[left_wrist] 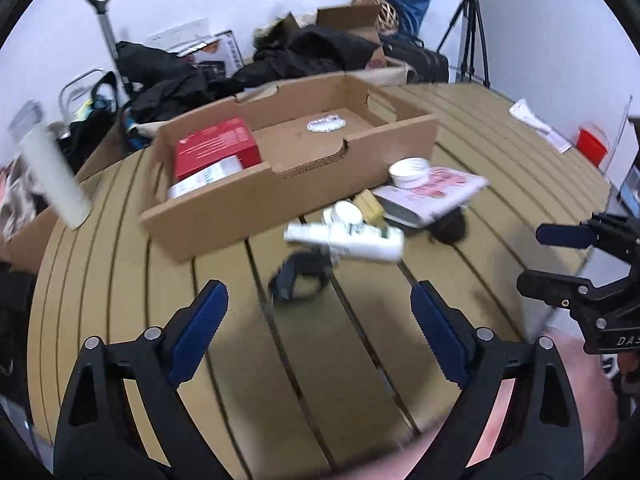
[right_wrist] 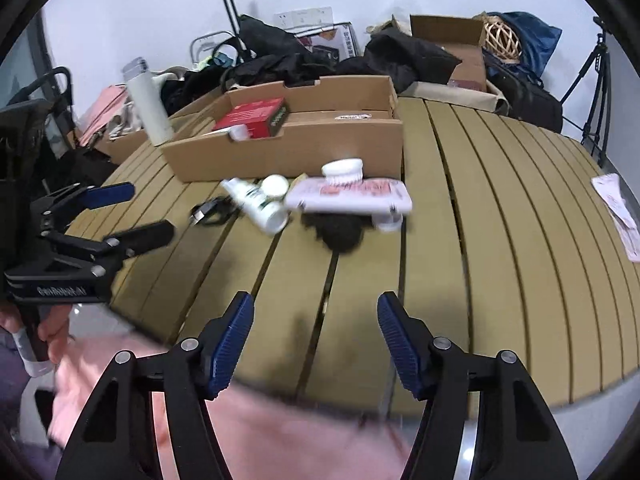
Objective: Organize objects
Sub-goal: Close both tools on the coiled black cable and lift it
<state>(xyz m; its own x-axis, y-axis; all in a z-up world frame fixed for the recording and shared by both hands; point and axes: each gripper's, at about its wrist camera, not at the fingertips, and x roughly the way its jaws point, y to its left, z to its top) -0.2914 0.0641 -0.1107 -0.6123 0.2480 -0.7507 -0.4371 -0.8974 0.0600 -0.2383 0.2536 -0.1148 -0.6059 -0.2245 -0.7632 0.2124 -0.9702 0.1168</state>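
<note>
left tongs (left_wrist: 320, 300): spread wide, empty | right tongs (right_wrist: 316, 312): spread wide, empty

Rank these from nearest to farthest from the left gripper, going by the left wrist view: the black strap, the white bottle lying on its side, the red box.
1. Black strap: on the table just ahead of the left gripper.
2. White bottle: lying just beyond the strap, slightly right.
3. Red box: farthest, inside the cardboard tray, at its left end.

Bare slats of the table (right_wrist: 500, 216) are lying open between both wide-spread grippers and the clutter. A white bottle (left_wrist: 352, 240), a black strap (left_wrist: 298, 276) and a pink packet (right_wrist: 352, 194) are crowding the front wall of the cardboard box (left_wrist: 320, 168). The box's right half is standing free, while a red carton (left_wrist: 216, 148) is filling its left end.
</note>
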